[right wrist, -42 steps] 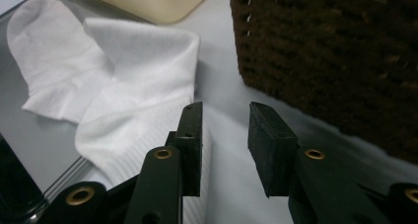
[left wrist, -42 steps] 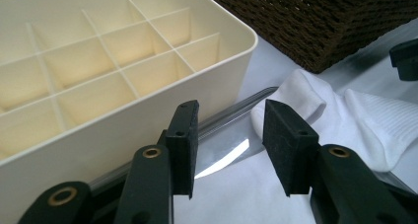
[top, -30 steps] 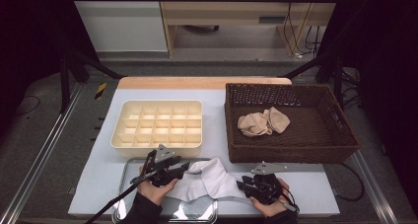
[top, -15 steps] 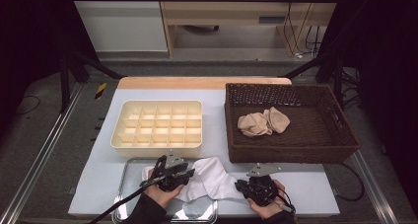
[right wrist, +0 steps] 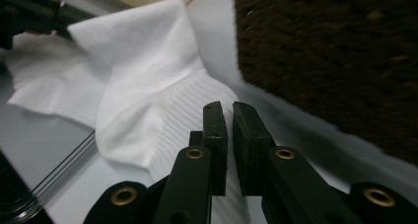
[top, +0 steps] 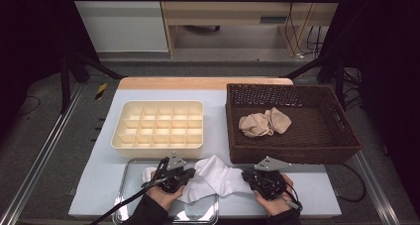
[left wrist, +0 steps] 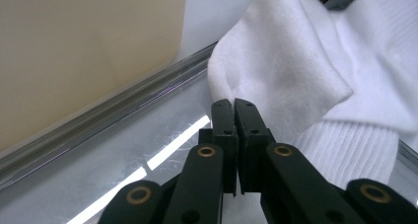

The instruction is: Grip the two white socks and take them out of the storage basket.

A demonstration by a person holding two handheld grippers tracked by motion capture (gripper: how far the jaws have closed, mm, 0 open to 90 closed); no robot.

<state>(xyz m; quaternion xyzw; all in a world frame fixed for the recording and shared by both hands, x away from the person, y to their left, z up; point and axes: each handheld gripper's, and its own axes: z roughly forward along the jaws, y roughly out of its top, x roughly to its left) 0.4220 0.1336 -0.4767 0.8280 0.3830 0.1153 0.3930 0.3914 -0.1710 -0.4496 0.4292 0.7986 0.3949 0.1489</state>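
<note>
A white sock (top: 218,178) lies across the near edge of the bench (top: 218,116), partly over a metal tray (top: 130,185). The left claw (top: 184,177) sits at its left end, the right claw (top: 248,178) at its right end, both having just been closing on the cloth. Beyond stand a cream divided box (top: 158,125) and a dark wicker basket (top: 341,136) (beige socks (top: 265,122) inside).

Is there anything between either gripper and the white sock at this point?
Nothing visible. The left gripper has its jaws closed at the edge of the white sock over the metal tray; the right gripper has closed on the ribbed cuff beside the wicker basket.
</note>
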